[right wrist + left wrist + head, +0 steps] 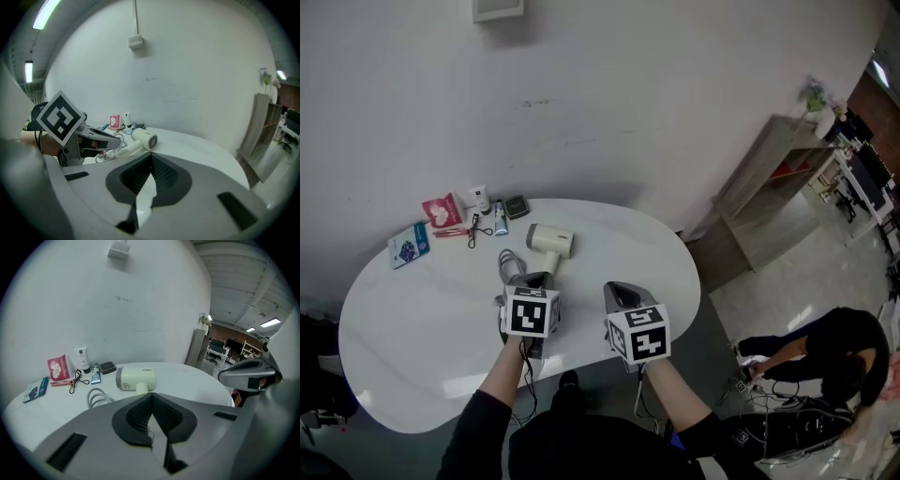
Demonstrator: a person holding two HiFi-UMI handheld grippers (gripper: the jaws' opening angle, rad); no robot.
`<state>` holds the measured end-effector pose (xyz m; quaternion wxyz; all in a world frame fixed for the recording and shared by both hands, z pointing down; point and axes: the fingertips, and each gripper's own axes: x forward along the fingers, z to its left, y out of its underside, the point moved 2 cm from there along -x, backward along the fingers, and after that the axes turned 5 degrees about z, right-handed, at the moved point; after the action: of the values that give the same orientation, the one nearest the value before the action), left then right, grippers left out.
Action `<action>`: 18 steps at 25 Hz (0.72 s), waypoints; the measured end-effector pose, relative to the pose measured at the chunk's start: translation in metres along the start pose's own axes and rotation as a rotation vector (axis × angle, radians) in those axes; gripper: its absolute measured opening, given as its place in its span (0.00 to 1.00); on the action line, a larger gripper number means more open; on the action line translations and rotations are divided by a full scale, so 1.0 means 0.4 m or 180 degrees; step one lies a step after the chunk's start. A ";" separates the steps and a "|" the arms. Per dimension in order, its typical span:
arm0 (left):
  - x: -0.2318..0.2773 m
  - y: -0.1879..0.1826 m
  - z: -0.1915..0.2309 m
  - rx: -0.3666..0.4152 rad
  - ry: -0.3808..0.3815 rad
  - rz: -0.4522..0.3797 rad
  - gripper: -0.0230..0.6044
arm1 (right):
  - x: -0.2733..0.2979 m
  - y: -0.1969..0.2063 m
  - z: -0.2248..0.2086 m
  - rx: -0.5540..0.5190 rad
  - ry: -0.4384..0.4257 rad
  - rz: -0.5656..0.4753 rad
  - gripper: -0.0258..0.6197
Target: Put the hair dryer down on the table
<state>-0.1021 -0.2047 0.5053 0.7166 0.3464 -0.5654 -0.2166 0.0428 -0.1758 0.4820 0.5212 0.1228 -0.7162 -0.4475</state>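
The hair dryer (549, 240) lies on the white table (412, 319), at twelve o'clock from the left gripper (151, 395), whose jaws are closed on nothing. The right gripper (151, 157) seems closed too.

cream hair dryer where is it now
In the head view the cream hair dryer lies near the middle of the white oval table, just beyond the left gripper, beside its coiled grey cord.

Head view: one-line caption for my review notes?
Hair dryer lies on the white table; left gripper and right gripper, both shut and empty, hover nearby.
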 end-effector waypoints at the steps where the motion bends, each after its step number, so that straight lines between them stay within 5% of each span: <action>1: -0.010 -0.001 0.000 -0.0013 0.0006 -0.0007 0.05 | -0.003 0.000 0.002 -0.0001 -0.0009 0.0003 0.04; 18: -0.170 -0.029 -0.023 -0.0198 0.0279 -0.0397 0.05 | -0.040 0.019 0.016 0.0103 -0.0208 -0.0015 0.04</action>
<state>-0.1106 -0.1623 0.4508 0.7362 0.3677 -0.5037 -0.2629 0.0465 -0.1579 0.4771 0.4944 0.1182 -0.7397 -0.4408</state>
